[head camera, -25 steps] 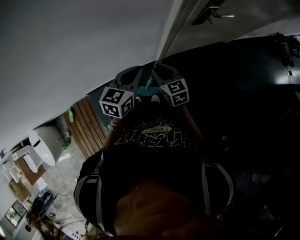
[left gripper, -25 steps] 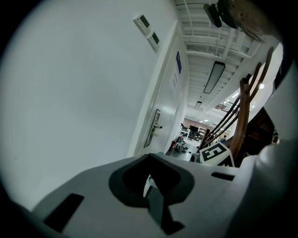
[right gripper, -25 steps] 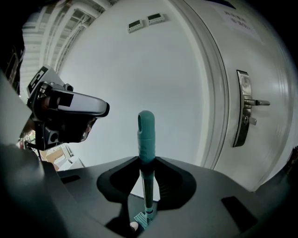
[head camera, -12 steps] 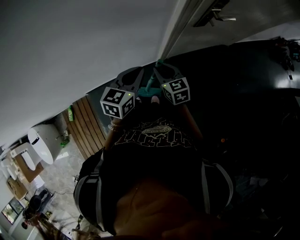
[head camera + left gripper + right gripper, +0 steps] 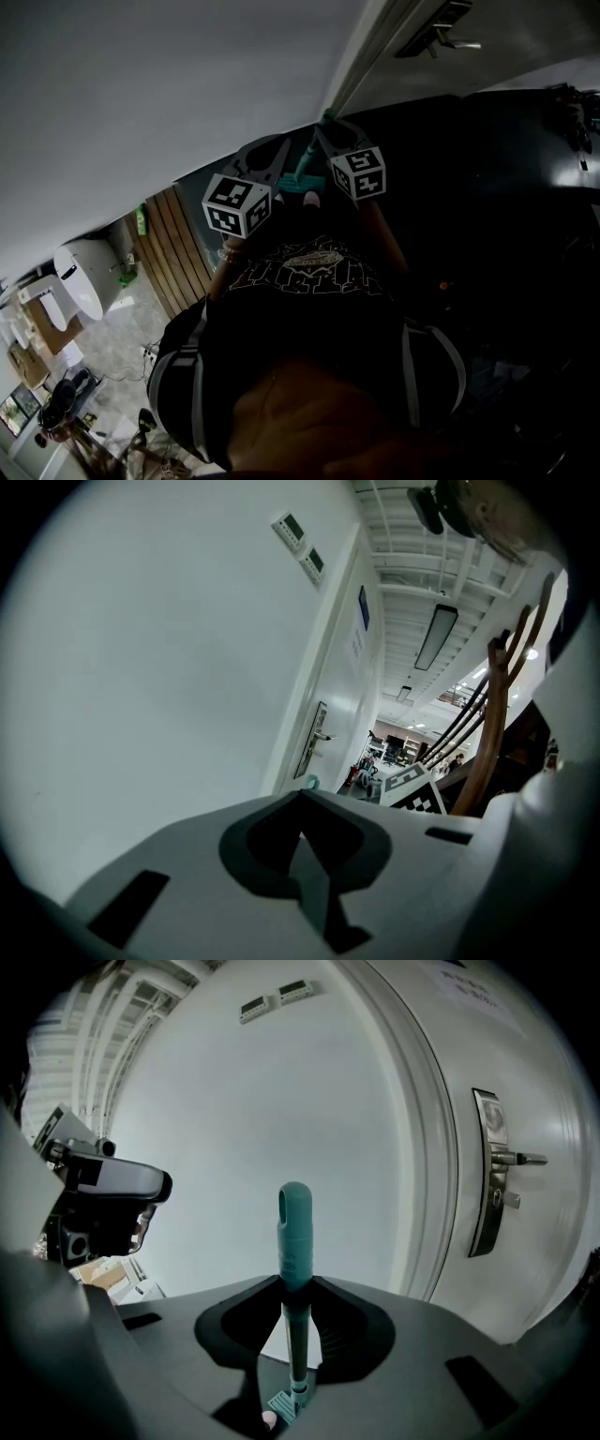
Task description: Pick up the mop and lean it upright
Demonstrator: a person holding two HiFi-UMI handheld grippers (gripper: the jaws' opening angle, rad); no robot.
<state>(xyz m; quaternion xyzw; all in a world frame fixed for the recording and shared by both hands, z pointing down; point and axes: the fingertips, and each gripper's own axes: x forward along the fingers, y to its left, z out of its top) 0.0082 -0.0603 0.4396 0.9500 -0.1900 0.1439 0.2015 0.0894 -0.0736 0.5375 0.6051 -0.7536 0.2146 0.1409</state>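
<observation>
Mop [image 5: 295, 1227] upright at frame centre, clamped in your right gripper [image 5: 297, 1299], wall [image 5: 216, 1101] close behind; left gripper [image 5: 302, 834] closed, empty. Right gripper has edged toward upper right.

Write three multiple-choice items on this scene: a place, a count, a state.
1. In the right gripper view, the metal door lever lies on which side of the teal plastic mop handle? A left; B right; C below.
2. Black-and-white marker cubes in the head view: A two; B one; C four.
3. The right hand-held gripper is: A open and empty; B out of view; C shut on the handle.
Answers: B, the lever juts out near the right edge; A, two cubes show; C, the shaft stands clamped between the jaws.
</observation>
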